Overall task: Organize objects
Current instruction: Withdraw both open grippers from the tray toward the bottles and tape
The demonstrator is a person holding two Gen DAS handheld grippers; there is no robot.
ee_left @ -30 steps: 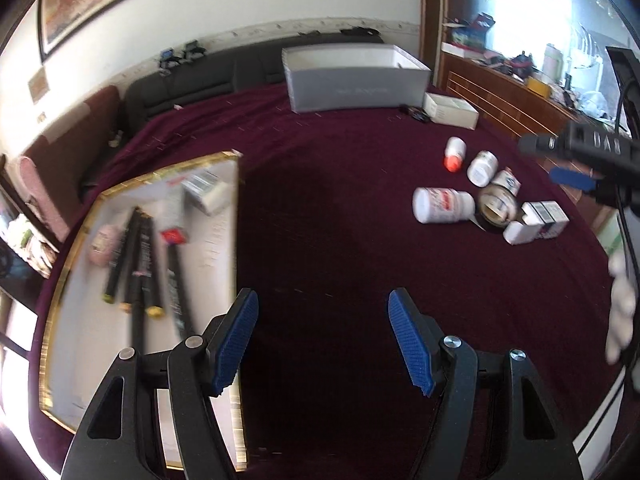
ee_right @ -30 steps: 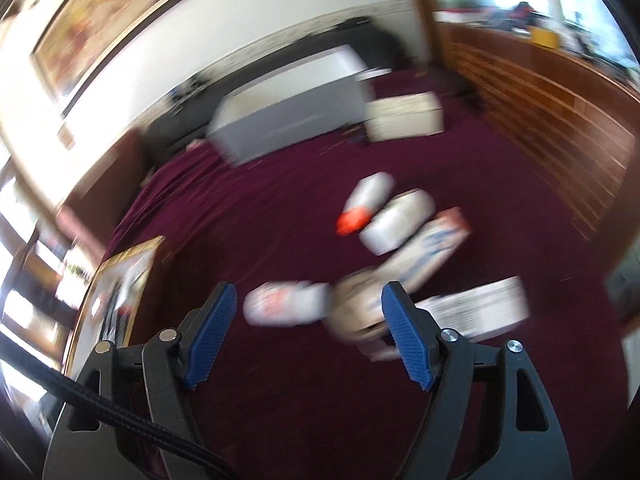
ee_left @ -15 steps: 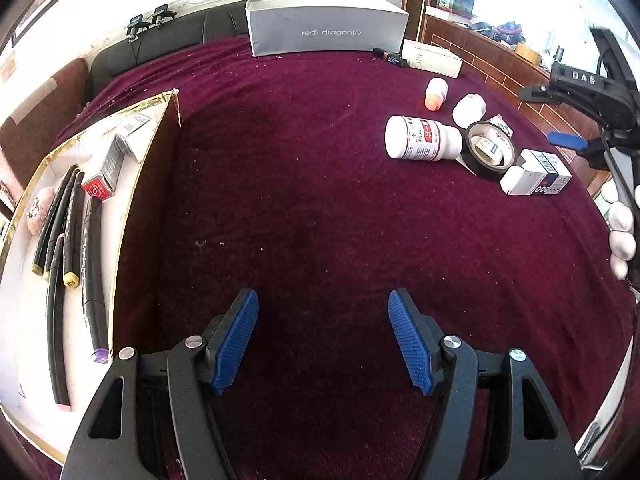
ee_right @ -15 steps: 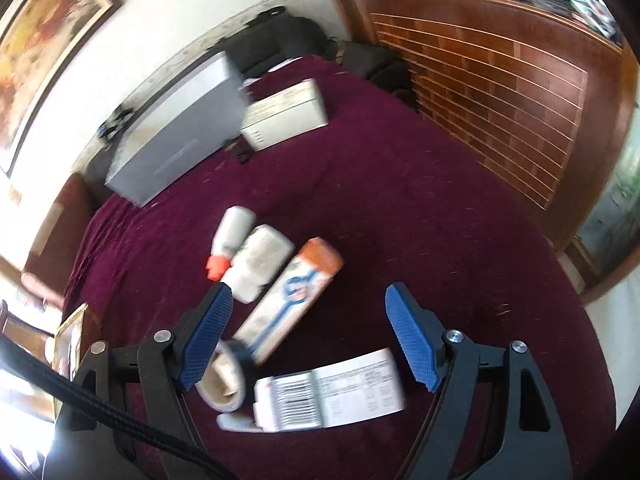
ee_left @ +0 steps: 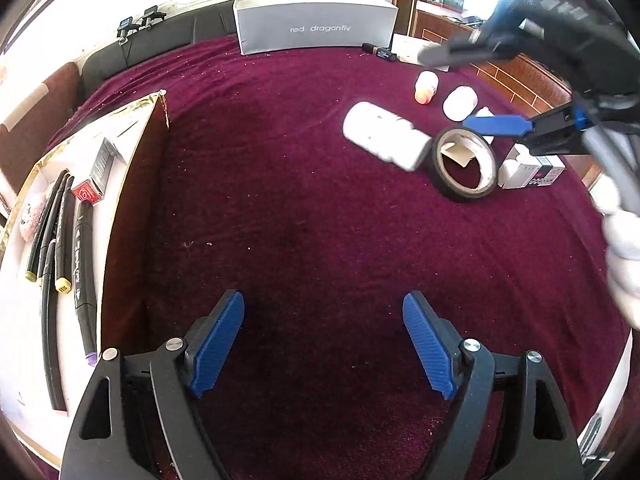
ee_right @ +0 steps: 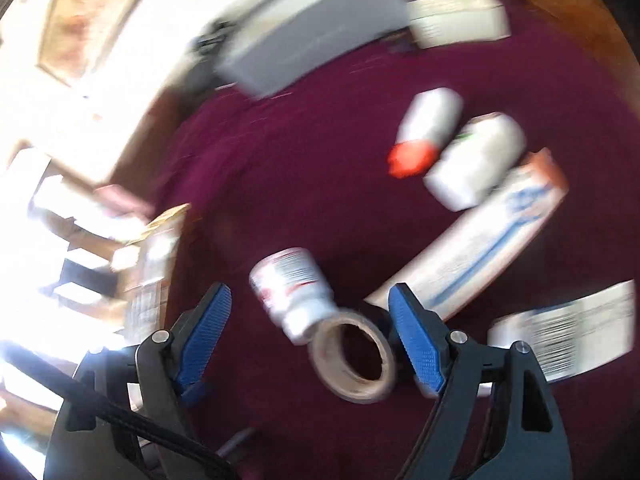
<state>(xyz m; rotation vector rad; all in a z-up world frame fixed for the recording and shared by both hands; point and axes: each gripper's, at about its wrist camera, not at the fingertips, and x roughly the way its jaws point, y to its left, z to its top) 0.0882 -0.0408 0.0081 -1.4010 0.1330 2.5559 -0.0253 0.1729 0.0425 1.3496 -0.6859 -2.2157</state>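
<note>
Hovering over bare maroon cloth (ee_left: pixel 320 216), the left tongs (ee_left: pixel 324 344) are spreading wider, with nothing between the blue pads. To their left a gold-edged tray (ee_left: pixel 134 184) is holding several dark markers (ee_left: pixel 82 264) lying side by side, plus a small red-ended box (ee_left: pixel 86 194).

Across the table, the right tongs (ee_right: pixel 310 336) are standing spread and pinching nothing. In their blurred view a white bottle (ee_right: pixel 292 292) is lying on its side between the pads, its cap end touching a tape roll (ee_right: pixel 354 360) that is sitting just inside the right pad. Neither pad is pressing on either one. Beyond them a long white carton (ee_right: pixel 480 248) with an orange end is lying slanted, and past it two smaller bottles are lying side by side, one orange-capped (ee_right: pixel 424 132), one all white (ee_right: pixel 476 160). A barcoded box (ee_right: pixel 568 328) is lying off to the right.

From the left view, the right tongs (ee_left: pixel 496 124) are reaching in above the roll (ee_left: pixel 466 168), with a white-gloved hand (ee_left: pixel 624 248) at the edge. A grey box (ee_left: pixel 316 24) is standing at the far side of the cloth.
</note>
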